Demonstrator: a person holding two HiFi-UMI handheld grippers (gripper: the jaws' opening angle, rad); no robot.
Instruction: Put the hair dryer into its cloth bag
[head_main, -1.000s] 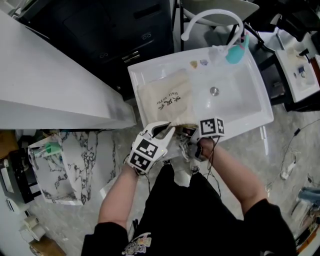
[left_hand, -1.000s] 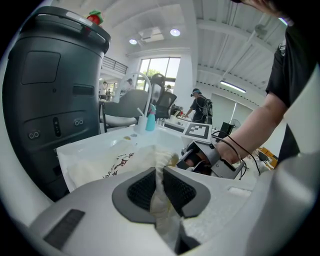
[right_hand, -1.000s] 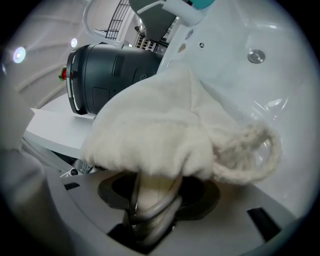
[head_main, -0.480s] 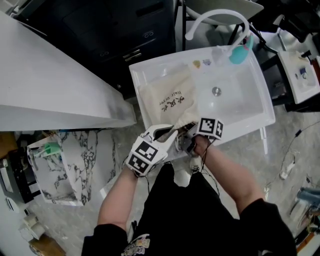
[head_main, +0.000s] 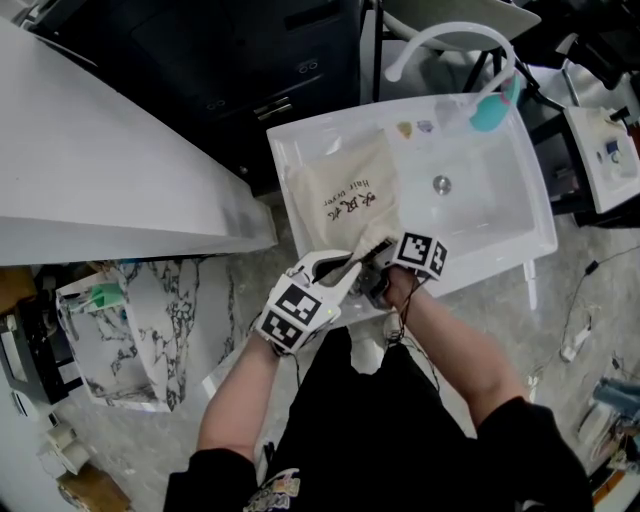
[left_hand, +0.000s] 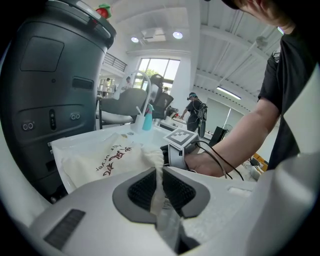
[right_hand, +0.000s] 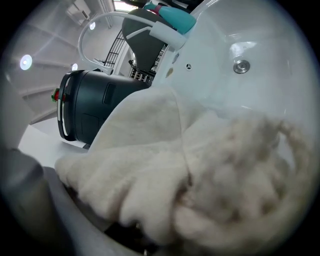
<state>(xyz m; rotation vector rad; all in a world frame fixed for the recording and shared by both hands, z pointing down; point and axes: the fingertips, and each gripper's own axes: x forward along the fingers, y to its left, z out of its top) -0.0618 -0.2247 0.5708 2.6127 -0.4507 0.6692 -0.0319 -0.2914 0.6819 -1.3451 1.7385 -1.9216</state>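
**Step in hand (judged):** late bagging, working at the bag's mouth.

**Cloth bag**: cream with printed lettering. It lies along the sink's left edge, mouth at the near edge.

**Left gripper**: jaws nearly closed, pinching the mouth's hem.

**Right gripper**: jaws have just been opening, with bunched cloth between them. Whether they grip it is not discernible.

**Hair dryer:** unseen, presumably inside the bag.

**Next move (judged):** withdraw the right gripper without dragging the cloth.

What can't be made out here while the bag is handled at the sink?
- Hair dryer: seen in no view; the cloth bag may cover it.
- The right gripper: bunched cloth fills the right gripper view and lies over its fingers. They have just been opening, but whether they grip the cloth is unclear.
- The print on the bag: too small to read in the head view.
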